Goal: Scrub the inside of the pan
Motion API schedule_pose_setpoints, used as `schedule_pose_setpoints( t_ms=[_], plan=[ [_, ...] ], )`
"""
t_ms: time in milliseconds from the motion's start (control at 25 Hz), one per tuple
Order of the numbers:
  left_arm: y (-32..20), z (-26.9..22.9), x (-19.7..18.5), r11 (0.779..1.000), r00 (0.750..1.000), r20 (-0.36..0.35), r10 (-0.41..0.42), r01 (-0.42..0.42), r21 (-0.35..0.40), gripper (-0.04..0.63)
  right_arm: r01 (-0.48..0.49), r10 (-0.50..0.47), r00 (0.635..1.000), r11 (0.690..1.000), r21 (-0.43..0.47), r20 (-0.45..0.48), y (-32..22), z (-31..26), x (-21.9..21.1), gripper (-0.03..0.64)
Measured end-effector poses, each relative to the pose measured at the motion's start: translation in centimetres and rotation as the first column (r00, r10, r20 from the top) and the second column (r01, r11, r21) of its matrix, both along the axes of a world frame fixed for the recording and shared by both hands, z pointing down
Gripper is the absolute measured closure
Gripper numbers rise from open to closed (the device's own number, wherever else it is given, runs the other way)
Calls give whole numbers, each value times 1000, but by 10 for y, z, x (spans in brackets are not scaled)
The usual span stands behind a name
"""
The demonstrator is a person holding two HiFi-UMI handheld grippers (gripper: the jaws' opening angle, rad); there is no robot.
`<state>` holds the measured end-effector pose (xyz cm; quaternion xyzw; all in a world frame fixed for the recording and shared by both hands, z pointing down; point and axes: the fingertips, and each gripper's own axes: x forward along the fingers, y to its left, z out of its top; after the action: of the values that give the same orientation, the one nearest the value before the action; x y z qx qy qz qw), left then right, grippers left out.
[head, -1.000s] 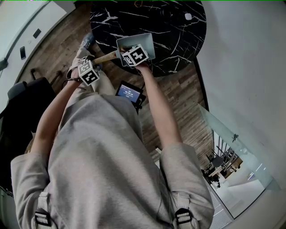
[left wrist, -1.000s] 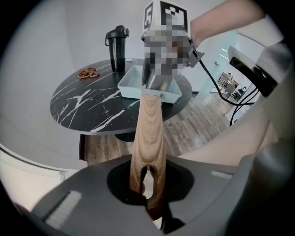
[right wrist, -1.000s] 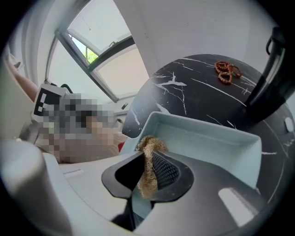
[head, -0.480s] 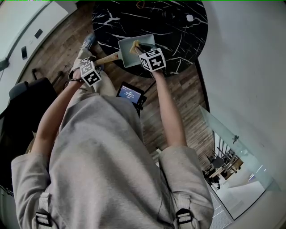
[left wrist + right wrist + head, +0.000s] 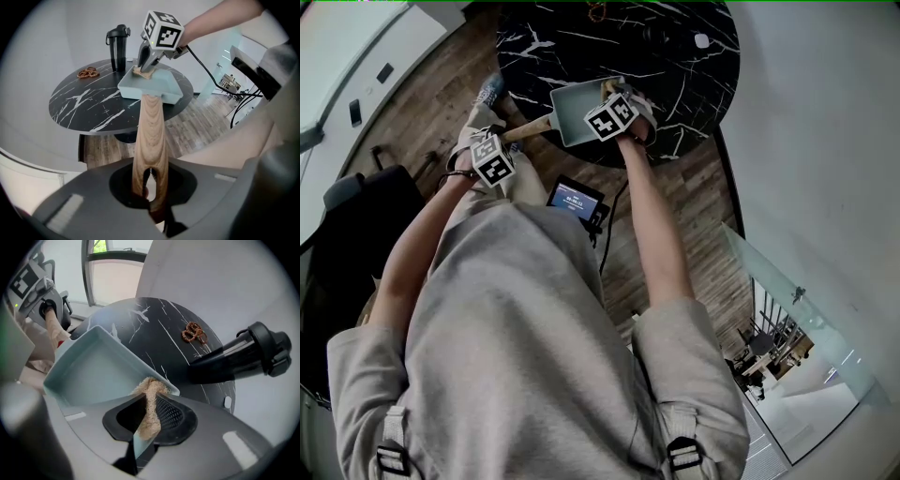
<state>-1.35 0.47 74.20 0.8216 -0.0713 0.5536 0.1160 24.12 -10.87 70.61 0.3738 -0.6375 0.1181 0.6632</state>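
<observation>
Head view looks down past grey-sleeved arms to a pale blue square pan at the near edge of a round black marble tabletop; its wooden handle juts out past that edge toward the person; a small lit screen sits lower down, close to the person's body.

Left gripper view has the left gripper clenched on the end of the handle, jaws pressed to both sides of the wood just where it is slotted; the handle runs straight away from the jaws to the pan, which looks to rest on the tabletop.

Right gripper view has the right gripper clenched on a tan, fibrous scrubber, which is pinched flat between the jaws; the scrubber's free end lies at the pan's rim on the side away from the handle, with the pan's bare inside spread out beyond it.

Farther back on the tabletop stand a black flask and, just beside it, a few brown pretzels; both are well apart from the pan.
</observation>
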Motion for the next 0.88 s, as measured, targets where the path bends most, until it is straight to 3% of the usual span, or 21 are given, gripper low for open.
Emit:
schedule_pose_setpoints(
  t_ms=[240, 640, 880],
  plan=[
    [1, 0, -1, 1000, 1000, 25, 16, -15, -21, 588, -100, 101, 990, 995, -21, 99, -3, 13, -11, 546],
    [2, 3, -1, 999, 998, 38, 41, -40, -25, 595, -71, 91, 968, 993, -90, 232, 4, 14, -55, 548],
    [3, 4, 1, 998, 998, 43, 54, -53, -28, 595, -35, 54, 972, 996, -88, 229, 7, 16, -77, 548]
  ],
)
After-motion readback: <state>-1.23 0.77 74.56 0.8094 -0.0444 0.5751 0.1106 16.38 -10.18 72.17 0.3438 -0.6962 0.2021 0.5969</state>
